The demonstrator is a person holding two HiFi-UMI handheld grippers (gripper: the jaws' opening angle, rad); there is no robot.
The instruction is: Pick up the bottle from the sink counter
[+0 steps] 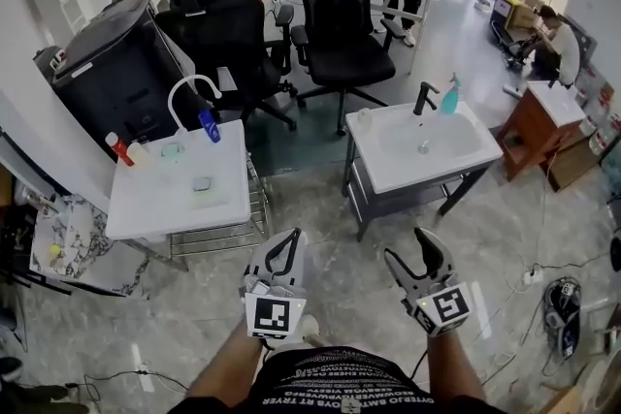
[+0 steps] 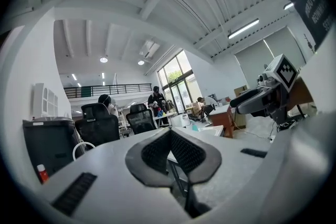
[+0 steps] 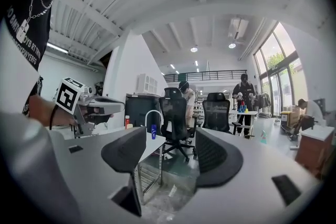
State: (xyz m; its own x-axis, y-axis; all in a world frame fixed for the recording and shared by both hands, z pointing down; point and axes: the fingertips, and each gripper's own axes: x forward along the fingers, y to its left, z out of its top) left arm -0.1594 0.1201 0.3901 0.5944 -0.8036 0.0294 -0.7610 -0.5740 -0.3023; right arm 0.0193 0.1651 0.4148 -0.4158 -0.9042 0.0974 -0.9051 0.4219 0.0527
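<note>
— Bottle whereabouts?

— Over on the right. The teal bottle [image 1: 450, 97] stands upright at the back edge of the right-hand sink surface [image 1: 388, 165], just beside the black tap [image 1: 423, 97]. It is well apart from both pairs of jaws.

— And the jaws?

— On the right gripper [image 1: 411, 252] they stand wide apart with nothing between them. On the left gripper [image 1: 287, 245] they are together and hold nothing.

— What does one view add?

— The head view shows a second, left-hand surface [image 1: 155, 204] with a blue bottle [image 1: 209, 125] and a red-capped bottle [image 1: 117, 147]. In the right gripper view the teal bottle [image 3: 262, 136] is small, to the right of the jaws.
</note>
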